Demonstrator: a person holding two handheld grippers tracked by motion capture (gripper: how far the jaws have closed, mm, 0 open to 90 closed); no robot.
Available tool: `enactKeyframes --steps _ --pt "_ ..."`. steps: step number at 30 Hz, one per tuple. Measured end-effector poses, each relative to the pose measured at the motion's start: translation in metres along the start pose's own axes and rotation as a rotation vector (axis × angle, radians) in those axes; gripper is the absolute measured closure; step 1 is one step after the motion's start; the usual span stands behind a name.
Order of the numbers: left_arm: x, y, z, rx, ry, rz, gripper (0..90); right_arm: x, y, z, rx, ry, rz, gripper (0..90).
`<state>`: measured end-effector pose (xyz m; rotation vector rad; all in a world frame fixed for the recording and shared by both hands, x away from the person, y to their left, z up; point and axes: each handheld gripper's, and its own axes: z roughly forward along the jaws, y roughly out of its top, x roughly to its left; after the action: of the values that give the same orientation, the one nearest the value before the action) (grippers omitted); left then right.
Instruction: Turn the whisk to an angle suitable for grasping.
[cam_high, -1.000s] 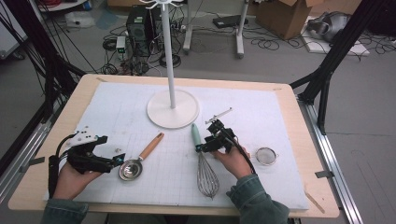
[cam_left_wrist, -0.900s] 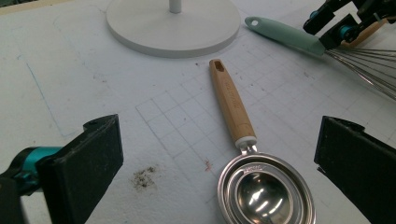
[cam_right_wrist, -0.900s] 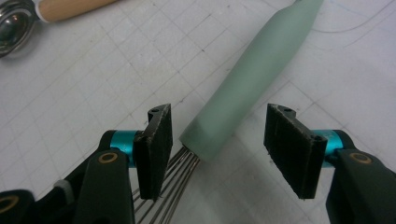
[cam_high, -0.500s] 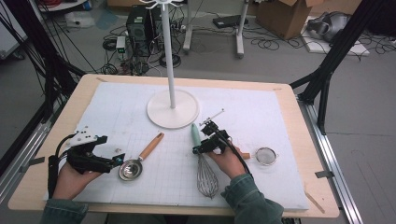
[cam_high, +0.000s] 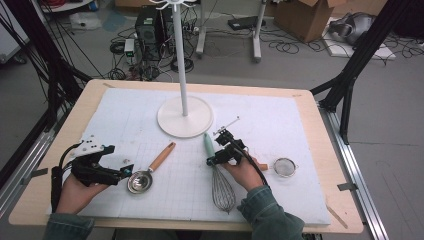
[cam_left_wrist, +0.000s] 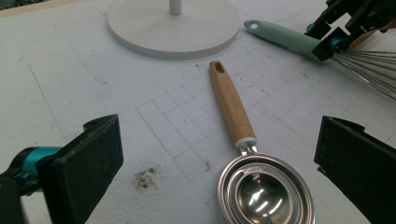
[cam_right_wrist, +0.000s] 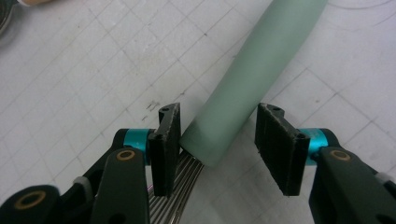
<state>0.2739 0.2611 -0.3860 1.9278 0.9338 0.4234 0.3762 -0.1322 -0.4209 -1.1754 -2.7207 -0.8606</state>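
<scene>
A whisk (cam_high: 222, 190) with a mint-green handle (cam_right_wrist: 254, 74) lies on the white mat, wires toward the person. My right gripper (cam_high: 215, 159) straddles the handle where it meets the wires. Its jaws have just been closing, and a small gap still shows on each side of the handle, so it is open (cam_right_wrist: 215, 140). A steel measuring cup (cam_left_wrist: 264, 191) with a wooden handle (cam_left_wrist: 231, 105) lies just ahead of my left gripper (cam_left_wrist: 223, 149), whose jaws stand wide open. From above, the left gripper (cam_high: 125, 172) rests beside the cup (cam_high: 139, 181).
A white stand with a round base (cam_high: 185, 116) and a tall pole rises at the middle back of the mat. A small mesh strainer (cam_high: 285, 166) lies right of the right hand. The table's wooden rim (cam_high: 345, 220) borders the mat.
The right gripper has shifted slightly left onto the whisk handle and its jaws have narrowed around it. The left hand and the measuring cup have stayed put.
</scene>
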Motion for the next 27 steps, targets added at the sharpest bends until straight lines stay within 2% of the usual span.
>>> enactKeyframes --steps 9,13,15,18,21,22,23,25,27 --pt "0.0 0.0 0.0 -0.002 0.001 0.002 1.8 0.007 0.001 0.001 0.037 0.033 -0.034 53.8" --pt "0.0 0.001 -0.001 -0.002 0.001 0.001 1.7 0.012 0.003 0.003 0.068 0.069 -0.056 56.0" --pt "0.0 0.001 -0.001 -0.006 0.0 0.002 1.8 0.013 0.004 0.003 0.075 0.068 -0.062 56.1" --pt "0.0 0.001 -0.001 -0.005 0.0 0.004 1.8 0.017 0.006 0.005 0.093 0.06 -0.073 56.5" --pt "-0.001 0.001 -0.001 -0.006 0.002 0.004 1.7 0.022 0.008 0.007 0.109 0.032 -0.078 55.9" --pt "-0.001 0.001 -0.001 -0.003 -0.002 0.003 1.7 0.026 0.009 0.008 0.112 0.002 -0.083 56.0" --pt "-0.001 0.001 0.0 -0.003 0.0 0.003 1.7 0.026 0.009 0.008 0.112 0.002 -0.083 56.0" --pt "-0.002 0.001 0.001 -0.002 -0.002 0.005 1.7 0.03 0.01 0.009 0.118 -0.032 -0.076 57.7" --pt "-0.003 0.001 0.002 -0.002 -0.006 0.004 1.7 0.03 0.01 0.009 0.117 -0.032 -0.069 58.7"
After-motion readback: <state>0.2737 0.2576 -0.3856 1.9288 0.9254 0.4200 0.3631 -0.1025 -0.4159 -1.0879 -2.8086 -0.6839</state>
